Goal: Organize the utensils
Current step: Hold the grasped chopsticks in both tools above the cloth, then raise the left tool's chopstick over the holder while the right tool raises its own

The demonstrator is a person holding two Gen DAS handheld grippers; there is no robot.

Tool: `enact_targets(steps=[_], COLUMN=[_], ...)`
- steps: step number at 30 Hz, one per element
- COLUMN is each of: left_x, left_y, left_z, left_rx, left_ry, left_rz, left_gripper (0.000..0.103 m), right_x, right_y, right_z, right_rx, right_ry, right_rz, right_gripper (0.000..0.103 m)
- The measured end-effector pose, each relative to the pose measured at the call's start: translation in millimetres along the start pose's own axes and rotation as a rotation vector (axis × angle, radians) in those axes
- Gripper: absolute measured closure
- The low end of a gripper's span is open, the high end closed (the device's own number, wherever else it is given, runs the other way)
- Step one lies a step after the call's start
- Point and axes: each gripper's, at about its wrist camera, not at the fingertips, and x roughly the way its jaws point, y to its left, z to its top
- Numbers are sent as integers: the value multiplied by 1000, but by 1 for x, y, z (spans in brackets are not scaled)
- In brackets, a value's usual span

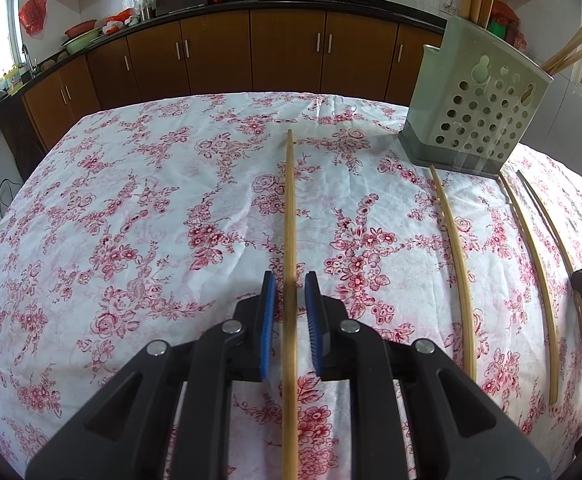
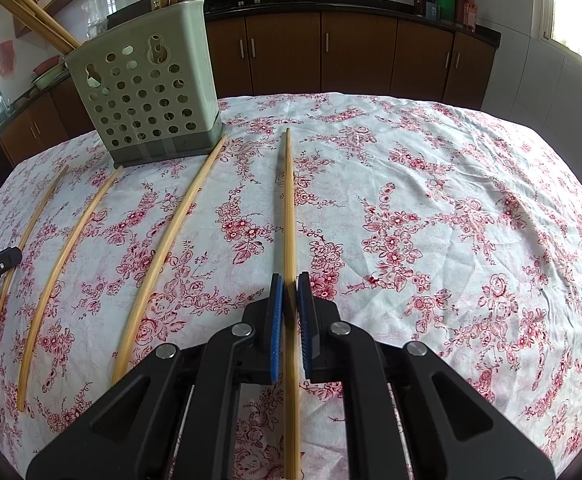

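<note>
Left wrist view gives me one chopstick (image 1: 289, 216) running straight out between the jaws of my left gripper (image 1: 289, 284), its far tip pointing at the worktop's far edge. Those jaws stand a little apart, a thin gap on each side of the stick, so I see the blue pads (image 1: 268, 320) flanking it without pressing on it; whether the stick lies on the cloth or sits just above it I cannot tell.

Right wrist view has a second chopstick (image 2: 289, 208) in the right gripper (image 2: 289, 282), and here the jaws are closed tight on it, pads against both sides, with the stick running on toward the far edge.

Three loose chopsticks (image 2: 163, 256) lie on the flowered tablecloth (image 2: 451, 208) between my two grippers, side by side, well apart from each other, their far ends near the foot of the holder. That pale green perforated holder (image 2: 147, 96) stands upright toward the far edge, left of the right gripper's line and right of the left gripper's, with several chopsticks already leaning in it (image 2: 39, 24).

Cloth ahead of the left gripper and to its left is bare to the edge, and likewise ahead and to the right of the right gripper. Brown cabinets (image 1: 251, 52) stand beyond the far edge.
</note>
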Motion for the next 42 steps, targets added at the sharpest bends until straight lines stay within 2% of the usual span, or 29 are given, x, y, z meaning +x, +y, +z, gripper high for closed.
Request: enact_targets(steps=[19,24,27,29,34,42], left_x=[0,-8,-13,-15,-22,-90], left_y=[1,0,2,0,0,1], left_z=[0,-11,-19,-20,-19,19], left_rx=[-3,43,57,72,93,74], left_ry=[-1,11,3,2,2,-196], left_rz=[-5,10,18,13,3,-42], left_gripper=[85,85,88,94,95,95], right_x=[0,-6,-9,-9,-14,-71], right_y=[0,0,-2,-3,-4,-1], right_z=[0,-7,-11,-11,-9,23], right_rx=[2,0,15,22,23,-11], right_ry=[-1,-1,0,-1,-14,-218], right_rz=[1,5,26,34,26,8], right_gripper=[94,94,94,95,95,95])
